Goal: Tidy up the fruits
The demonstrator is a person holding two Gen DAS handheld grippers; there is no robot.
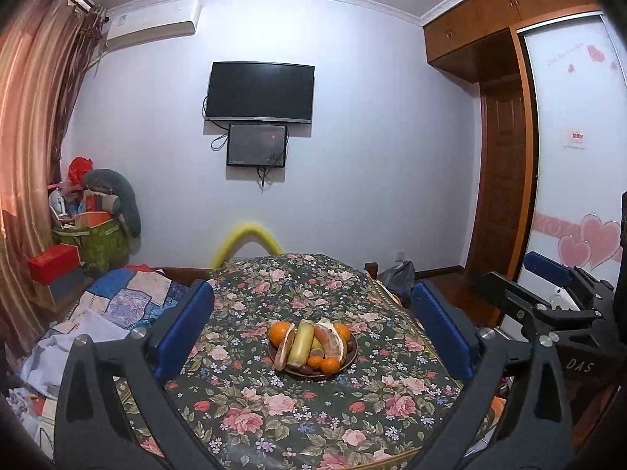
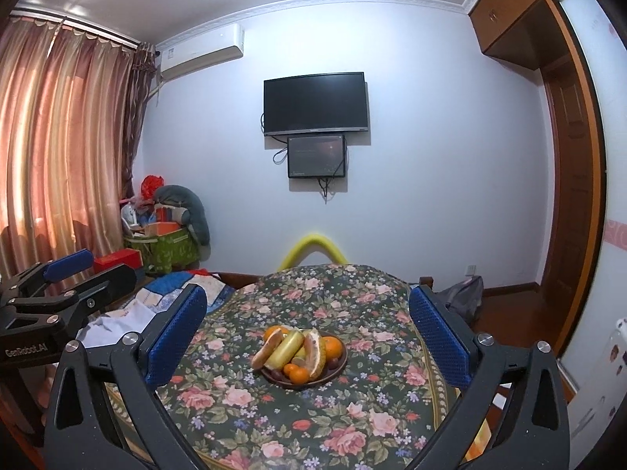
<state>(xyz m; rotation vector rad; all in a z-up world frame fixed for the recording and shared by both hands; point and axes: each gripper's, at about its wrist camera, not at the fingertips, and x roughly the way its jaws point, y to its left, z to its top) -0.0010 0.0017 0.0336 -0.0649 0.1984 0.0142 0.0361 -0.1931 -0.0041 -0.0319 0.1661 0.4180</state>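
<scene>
A dark round plate (image 1: pixel 350 356) is sitting near the middle of the floral-clothed table (image 1: pixel 274 411), carrying a heap of fruit. A whole orange (image 1: pixel 279 331) is resting at the back left; a second orange (image 2: pixel 333 346) is lying at the right. A yellow-green banana (image 1: pixel 299 342) is leaning lengthwise across the pile. Peeled pomelo segments (image 1: pixel 331 338) are standing beside it. Small tangerines (image 1: pixel 324 364) are sitting at the front rim.

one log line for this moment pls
left gripper open, empty | right gripper open, empty | fruit piled on plate | floral table
</scene>
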